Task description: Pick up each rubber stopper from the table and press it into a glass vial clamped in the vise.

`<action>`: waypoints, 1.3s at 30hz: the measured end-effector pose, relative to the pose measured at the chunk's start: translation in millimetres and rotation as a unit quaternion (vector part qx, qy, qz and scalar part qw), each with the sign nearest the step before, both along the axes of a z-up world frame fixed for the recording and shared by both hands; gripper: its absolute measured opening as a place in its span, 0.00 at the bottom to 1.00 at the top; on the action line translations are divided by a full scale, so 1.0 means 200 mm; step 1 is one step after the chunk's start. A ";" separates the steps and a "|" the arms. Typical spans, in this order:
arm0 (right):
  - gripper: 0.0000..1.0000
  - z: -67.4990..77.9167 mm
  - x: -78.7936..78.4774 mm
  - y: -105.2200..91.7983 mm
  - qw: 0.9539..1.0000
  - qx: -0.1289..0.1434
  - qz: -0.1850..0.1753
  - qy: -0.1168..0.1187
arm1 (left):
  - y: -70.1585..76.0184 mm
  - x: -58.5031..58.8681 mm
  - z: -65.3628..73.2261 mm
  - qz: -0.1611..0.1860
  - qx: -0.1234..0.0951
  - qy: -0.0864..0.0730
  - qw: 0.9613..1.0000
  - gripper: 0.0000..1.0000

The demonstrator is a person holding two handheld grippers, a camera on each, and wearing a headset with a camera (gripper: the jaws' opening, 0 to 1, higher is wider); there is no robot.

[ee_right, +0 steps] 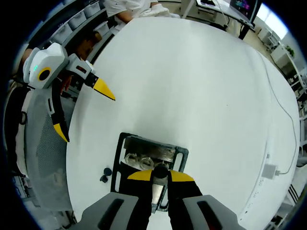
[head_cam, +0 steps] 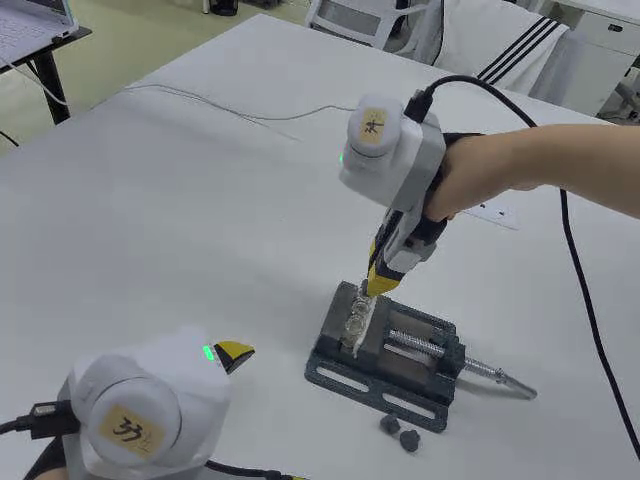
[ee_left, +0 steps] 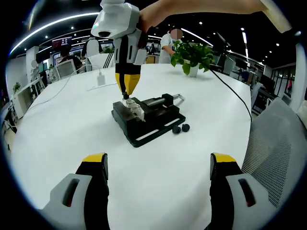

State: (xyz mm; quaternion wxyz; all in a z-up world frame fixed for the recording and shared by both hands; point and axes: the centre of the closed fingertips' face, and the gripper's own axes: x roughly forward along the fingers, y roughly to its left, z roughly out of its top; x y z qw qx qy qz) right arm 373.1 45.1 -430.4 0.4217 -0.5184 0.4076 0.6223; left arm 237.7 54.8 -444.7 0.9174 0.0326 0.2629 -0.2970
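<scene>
A black vise (head_cam: 385,362) stands on the white table and clamps clear glass vials (head_cam: 357,320) in a row. My right gripper (head_cam: 378,286) points straight down over the vials, shut on a dark rubber stopper (ee_right: 160,171) that sits just above or on a vial (ee_right: 139,160). Two loose stoppers (head_cam: 399,432) lie on the table by the vise's near side, also seen as the stoppers (ee_left: 181,128) to the right of the vise (ee_left: 153,120). My left gripper (ee_left: 158,160) hangs open and holds nothing, well short of the vise, at the lower left (head_cam: 258,412).
A white cable (head_cam: 230,112) runs across the far side of the table to a white power strip (head_cam: 495,213). A potted plant (ee_left: 192,57) stands at the table's far end. The vise's screw handle (head_cam: 500,378) sticks out to the right.
</scene>
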 end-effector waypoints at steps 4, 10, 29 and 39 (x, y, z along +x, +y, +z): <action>0.07 -0.01 0.02 0.00 1.000 0.000 0.011 -0.002 | 0.00 0.00 0.00 -0.001 0.000 -0.001 1.000 0.86; 0.09 -0.01 0.03 0.00 1.000 -0.001 0.022 -0.002 | 0.00 0.00 0.00 -0.001 0.000 0.000 1.000 0.86; 0.02 0.02 0.03 -0.01 0.998 0.032 0.048 0.005 | 0.01 0.01 0.00 0.001 -0.002 0.001 1.000 0.85; 0.01 0.01 0.02 -0.01 0.998 0.033 0.045 0.005 | 0.01 0.00 -0.03 0.000 -0.004 0.008 1.000 0.84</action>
